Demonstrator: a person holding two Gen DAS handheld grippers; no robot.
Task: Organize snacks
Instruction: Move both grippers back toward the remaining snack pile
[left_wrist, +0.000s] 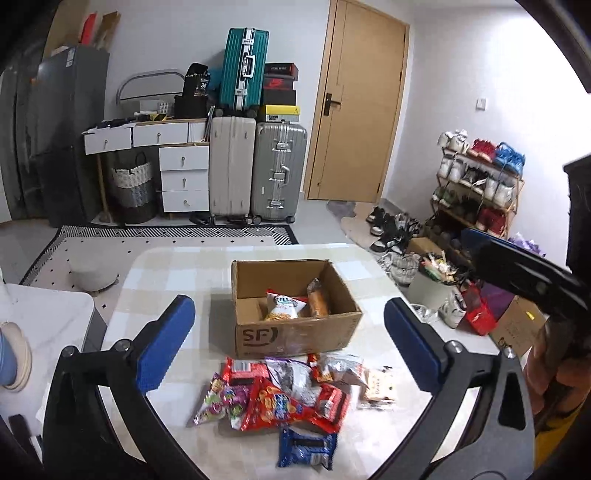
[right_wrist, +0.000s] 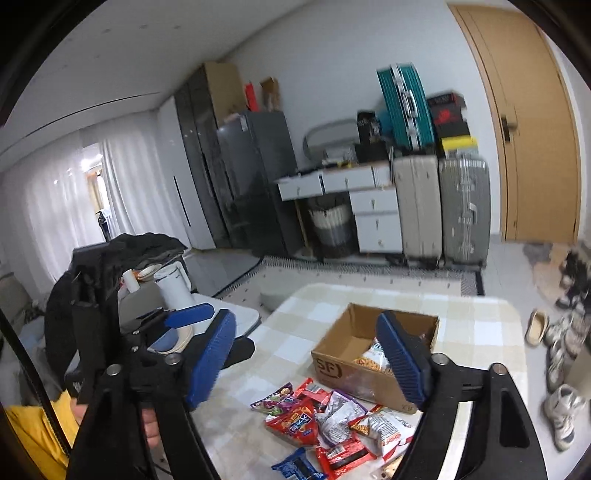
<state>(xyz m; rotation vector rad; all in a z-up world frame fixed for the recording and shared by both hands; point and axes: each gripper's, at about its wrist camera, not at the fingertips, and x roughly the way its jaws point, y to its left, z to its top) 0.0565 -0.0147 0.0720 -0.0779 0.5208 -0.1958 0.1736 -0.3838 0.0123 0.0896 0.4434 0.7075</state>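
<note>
Fingers of the left gripper (left_wrist: 289, 339) stand wide apart, blue pads facing each other, nothing between them and nothing touched; they hang above the table with the box and the packets seen through the gap. Right gripper (right_wrist: 306, 360) likewise spread, a little less wide, empty, its blue fingers (right_wrist: 208, 363) clear of everything below.

One cardboard box (left_wrist: 295, 334), open-topped, marked SF on the near wall, sits on the checked table (left_wrist: 177, 266). Inside it: two packets, a white-and-red noodle snack bag (left_wrist: 282, 304) and an orange wrapped item (left_wrist: 318, 302) leaning beside it.

Snack pile (left_wrist: 291, 397) lies on the table just in front of the box, touching or nearly touching its near wall. Packets overlap, so an exact count cannot be told; roughly eight show. One blue packet (left_wrist: 307, 446) lies nearest the camera, at the pile's edge.

Against the far wall: three suitcases, one teal suitcase (left_wrist: 243, 68) stacked on a beige and a silver one. A person's hand (left_wrist: 546, 365) grips the right tool's handle at the right edge.
</note>
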